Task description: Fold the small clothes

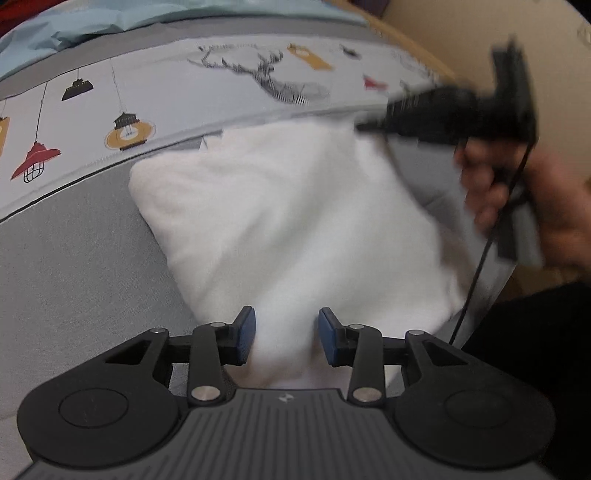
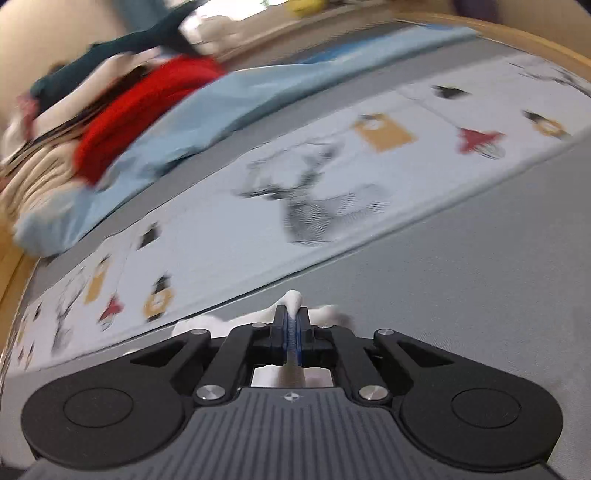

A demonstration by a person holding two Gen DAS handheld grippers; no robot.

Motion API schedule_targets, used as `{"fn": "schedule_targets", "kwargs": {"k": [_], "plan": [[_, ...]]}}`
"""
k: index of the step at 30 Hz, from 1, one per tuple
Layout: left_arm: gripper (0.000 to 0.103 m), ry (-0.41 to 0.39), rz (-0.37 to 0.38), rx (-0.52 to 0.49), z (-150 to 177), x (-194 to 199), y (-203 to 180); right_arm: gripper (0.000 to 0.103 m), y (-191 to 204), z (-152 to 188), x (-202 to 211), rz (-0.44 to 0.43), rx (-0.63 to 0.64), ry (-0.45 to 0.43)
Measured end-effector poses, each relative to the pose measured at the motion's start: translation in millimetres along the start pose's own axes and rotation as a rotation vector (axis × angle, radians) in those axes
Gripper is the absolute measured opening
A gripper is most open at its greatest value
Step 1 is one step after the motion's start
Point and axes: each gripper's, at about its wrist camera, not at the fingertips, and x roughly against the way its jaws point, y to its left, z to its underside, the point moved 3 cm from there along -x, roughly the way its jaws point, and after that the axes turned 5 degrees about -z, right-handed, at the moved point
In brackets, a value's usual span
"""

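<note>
A white cloth (image 1: pixel 288 221) lies on the grey bed cover, spread out in front of my left gripper (image 1: pixel 286 334). The left gripper is open, with its blue pads on either side of the cloth's near edge. My right gripper (image 1: pixel 373 125) shows blurred at the cloth's far right corner in the left wrist view. In the right wrist view the right gripper (image 2: pixel 292 325) is shut on a pinch of the white cloth (image 2: pixel 293 299), which sticks out above its fingertips.
The bed has a grey cover (image 1: pixel 74 266) with a pale printed band of lamps and a deer (image 2: pixel 314 206). A light blue sheet (image 2: pixel 207 110) and a pile of red, beige and dark clothes (image 2: pixel 129 110) lie at the far side. A wooden bed edge (image 2: pixel 517 33) borders it.
</note>
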Motion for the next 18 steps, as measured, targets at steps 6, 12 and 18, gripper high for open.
{"fn": "schedule_targets", "kwargs": {"k": [6, 12, 18], "plan": [[0.041, 0.045, -0.017, 0.01, 0.3, -9.2, 2.4, 0.01, 6.6, 6.0, 10.8, 0.104, 0.159, -0.009], [0.041, 0.039, -0.015, 0.033, -2.6, -5.8, 4.1, 0.016, 37.3, 23.8, 44.8, -0.211, 0.334, 0.094], [0.041, -0.054, -0.079, 0.138, -15.8, 0.5, 17.4, 0.025, 13.9, 58.0, 22.6, -0.059, 0.473, 0.306]]}}
